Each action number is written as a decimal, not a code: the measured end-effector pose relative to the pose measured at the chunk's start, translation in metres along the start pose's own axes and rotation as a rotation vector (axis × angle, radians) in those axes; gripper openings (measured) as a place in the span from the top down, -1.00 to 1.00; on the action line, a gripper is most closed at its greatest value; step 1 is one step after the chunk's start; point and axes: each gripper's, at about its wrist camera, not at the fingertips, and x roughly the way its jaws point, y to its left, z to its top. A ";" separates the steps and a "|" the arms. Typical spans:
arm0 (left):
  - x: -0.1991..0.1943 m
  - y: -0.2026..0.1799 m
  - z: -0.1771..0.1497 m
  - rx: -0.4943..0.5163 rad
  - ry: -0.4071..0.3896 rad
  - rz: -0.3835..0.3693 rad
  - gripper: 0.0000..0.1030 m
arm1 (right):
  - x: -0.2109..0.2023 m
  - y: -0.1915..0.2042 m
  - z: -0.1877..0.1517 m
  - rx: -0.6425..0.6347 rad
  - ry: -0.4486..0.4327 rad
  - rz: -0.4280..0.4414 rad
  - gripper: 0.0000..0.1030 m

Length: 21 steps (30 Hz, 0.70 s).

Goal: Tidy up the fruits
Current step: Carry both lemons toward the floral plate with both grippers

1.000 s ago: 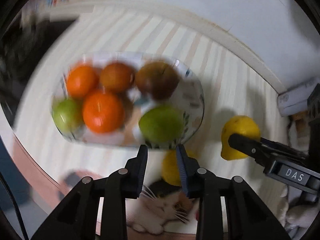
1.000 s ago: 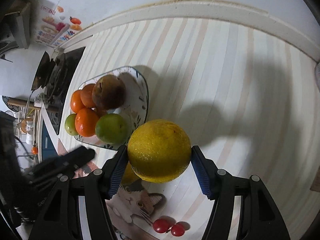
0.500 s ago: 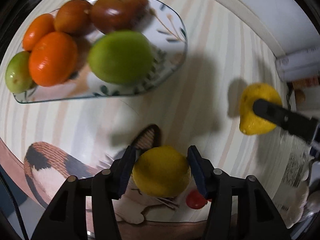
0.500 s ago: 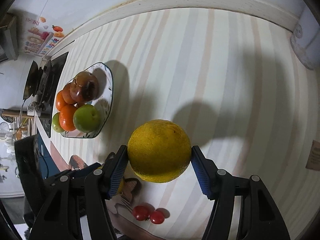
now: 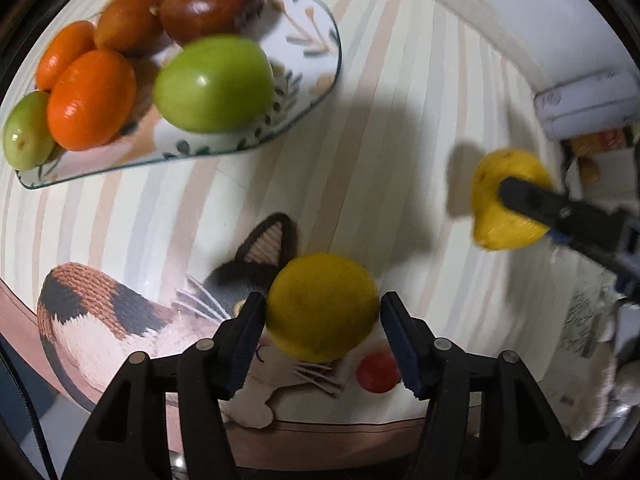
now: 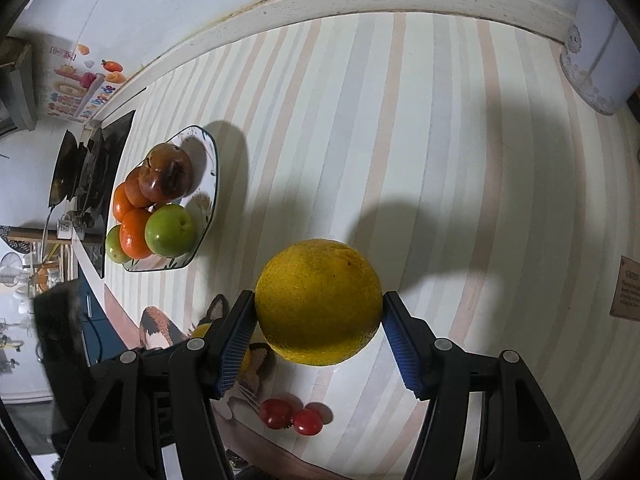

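Striped tablecloth (image 6: 400,128) is stretching away toward a white wall as two hand-held grippers are working over a kitchen table. Within the last second the left gripper (image 5: 322,326) has been dropping from beside the plate (image 5: 308,36) onto a small yellow fruit (image 5: 322,308), and its jaws have just been opening around it; the fruit is now sitting between the pads on a cat-print mat (image 5: 120,320), with a sliver of gap on the right side, so the grasp is probably not yet made. That suggests the next fruit for the plate is being lined up. The right gripper (image 6: 318,326) is clamping a larger yellow citrus (image 6: 318,308), pads pressing both flanks, held clear of the cloth. Ahead and to the left of both tools the plate is already carrying oranges, green fruit and brown ones. Only the right wrist view is showing two cherry tomatoes (image 6: 290,418) below its fingers and a stove beyond the plate; the left view is catching one red tomato and the right tool's citrus from the side.
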 end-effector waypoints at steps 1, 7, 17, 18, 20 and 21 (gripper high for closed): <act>0.005 0.000 0.001 -0.002 0.003 0.016 -0.11 | -0.001 -0.001 0.000 0.000 -0.001 -0.001 -0.28; 0.014 -0.005 0.003 -0.003 -0.037 0.027 -0.09 | -0.005 -0.004 -0.002 0.003 -0.010 -0.006 -0.28; -0.072 0.013 0.004 -0.087 -0.202 -0.059 -0.08 | -0.013 0.032 0.020 -0.040 -0.033 0.048 -0.28; -0.088 0.019 0.006 -0.099 -0.232 -0.065 -0.08 | -0.010 0.043 0.027 -0.052 -0.037 0.060 -0.28; -0.124 0.038 0.017 -0.114 -0.293 -0.064 -0.08 | -0.005 0.065 0.038 -0.080 -0.044 0.071 -0.28; -0.141 0.049 0.023 -0.123 -0.325 -0.050 -0.08 | -0.002 0.074 0.043 -0.095 -0.048 0.069 -0.28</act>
